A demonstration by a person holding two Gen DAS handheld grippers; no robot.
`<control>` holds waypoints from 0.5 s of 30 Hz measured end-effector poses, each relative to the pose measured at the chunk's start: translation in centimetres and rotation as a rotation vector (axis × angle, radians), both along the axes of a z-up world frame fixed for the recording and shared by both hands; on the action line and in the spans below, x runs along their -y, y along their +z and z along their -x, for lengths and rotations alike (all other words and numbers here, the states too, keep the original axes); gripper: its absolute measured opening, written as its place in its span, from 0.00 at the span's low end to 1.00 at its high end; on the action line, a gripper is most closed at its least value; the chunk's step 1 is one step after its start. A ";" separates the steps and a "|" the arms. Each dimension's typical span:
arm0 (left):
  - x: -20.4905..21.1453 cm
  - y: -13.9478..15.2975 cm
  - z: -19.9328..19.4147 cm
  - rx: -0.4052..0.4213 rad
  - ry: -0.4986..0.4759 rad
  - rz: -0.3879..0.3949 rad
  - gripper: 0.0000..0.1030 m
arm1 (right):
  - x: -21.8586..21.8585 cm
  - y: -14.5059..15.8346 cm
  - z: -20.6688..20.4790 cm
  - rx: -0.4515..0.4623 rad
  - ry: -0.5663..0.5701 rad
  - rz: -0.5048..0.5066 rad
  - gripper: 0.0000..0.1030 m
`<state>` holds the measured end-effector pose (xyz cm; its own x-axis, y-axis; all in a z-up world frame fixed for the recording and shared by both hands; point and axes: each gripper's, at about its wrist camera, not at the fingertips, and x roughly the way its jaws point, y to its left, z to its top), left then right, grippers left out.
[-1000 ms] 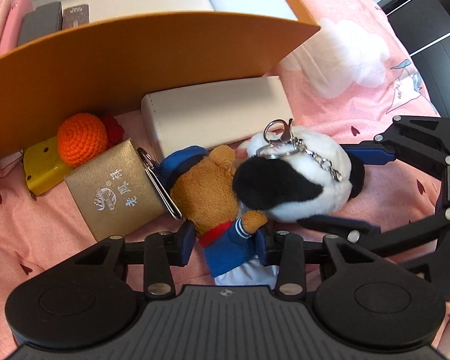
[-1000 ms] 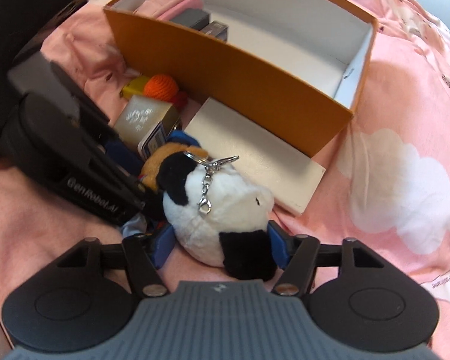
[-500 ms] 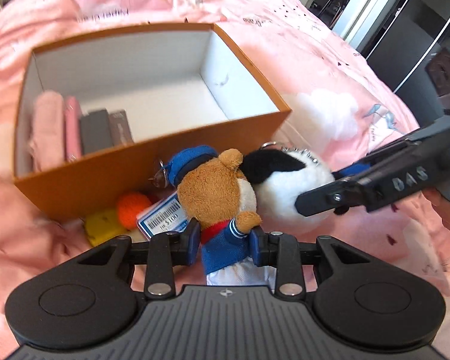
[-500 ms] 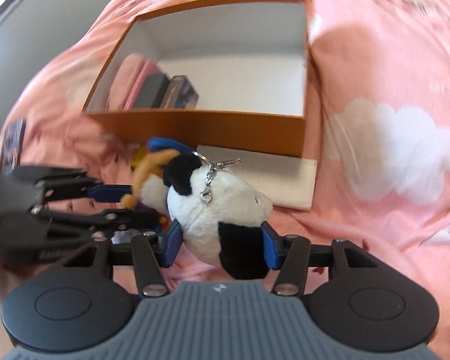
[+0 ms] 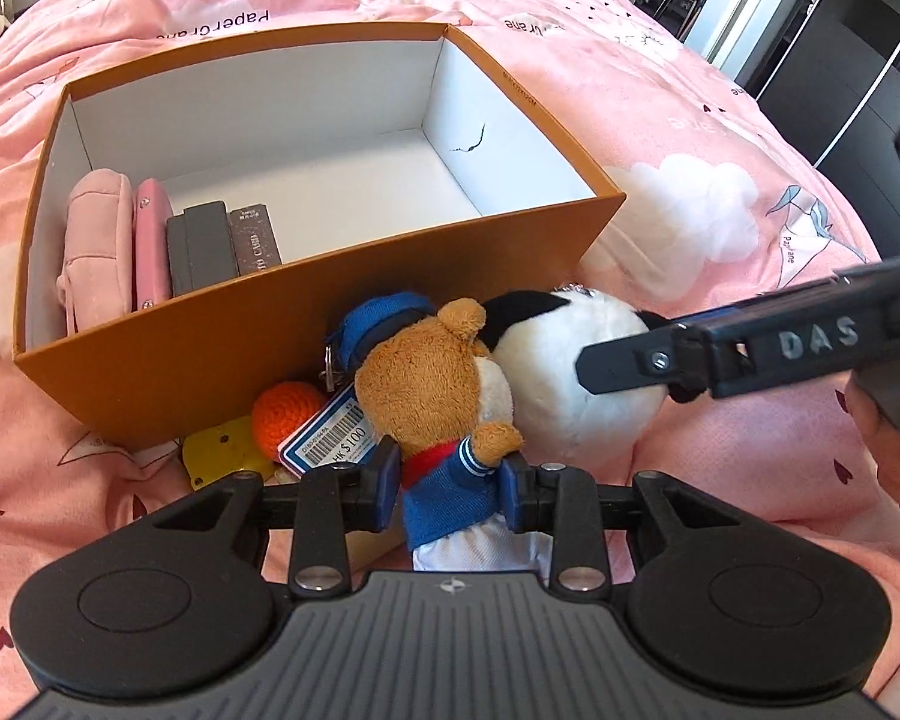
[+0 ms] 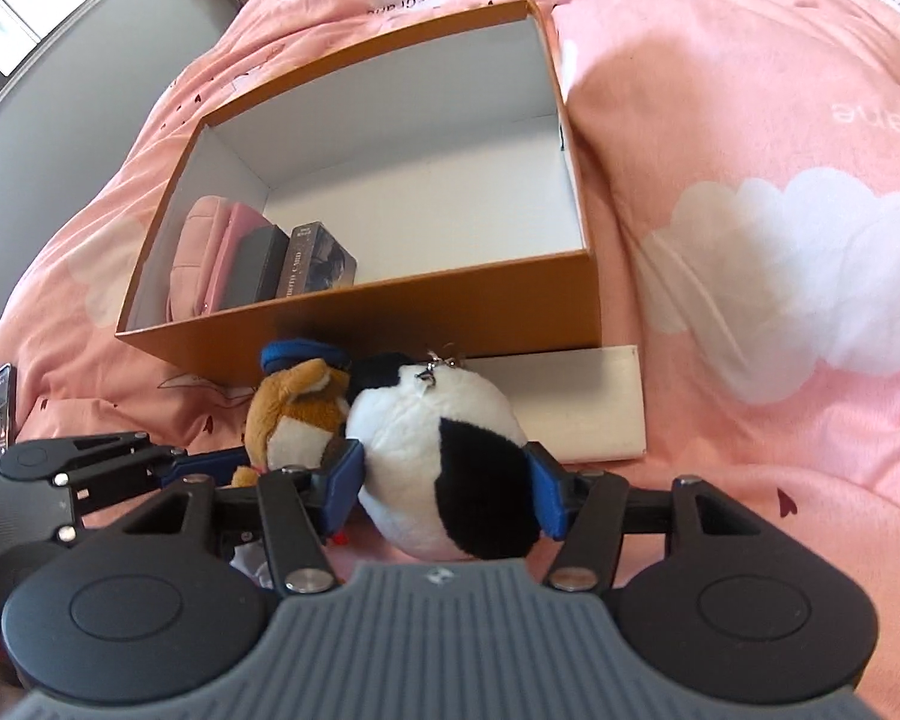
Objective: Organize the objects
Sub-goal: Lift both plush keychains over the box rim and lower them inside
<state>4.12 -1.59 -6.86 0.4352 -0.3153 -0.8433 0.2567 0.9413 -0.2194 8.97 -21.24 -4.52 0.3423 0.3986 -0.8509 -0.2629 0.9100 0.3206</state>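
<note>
Left wrist view: the left hand-held gripper (image 5: pixel 450 489) is seen clamped on the blue-jacketed torso of a brown bear plush (image 5: pixel 435 396), which wears a blue cap and carries a barcode price tag (image 5: pixel 330 441). The bear is held just in front of the near wall of an orange cardboard box (image 5: pixel 258 348) resting on a pink bed cover (image 5: pixel 660 90). Pressed against the bear's right side is a black-and-white plush ball (image 5: pixel 576 384) with a metal keyring, and this is gripped by the right hand-held gripper (image 6: pixel 447 489), whose blue pads are closed on its two flanks. Inside the box, at its left end, a pink pouch (image 5: pixel 93 240), a pink case (image 5: pixel 150 246), a dark grey box (image 5: pixel 201 246) and a small card box (image 5: pixel 255 237) are stood side by side; the remainder of the white floor is bare. On the bed against the box front, an orange crochet ball (image 5: pixel 285 417) and a yellow item (image 5: pixel 222 456) are noted, partly hidden by the tag. Right wrist view: a flat white box (image 6: pixel 570 402) is recorded lying along the box front, behind the plush ball.
</note>
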 end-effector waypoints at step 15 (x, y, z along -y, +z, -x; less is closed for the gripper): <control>0.0 -0.1 -0.2 -0.006 0.008 0.003 0.37 | -0.1 -3.2 2.6 0.013 0.087 0.125 0.61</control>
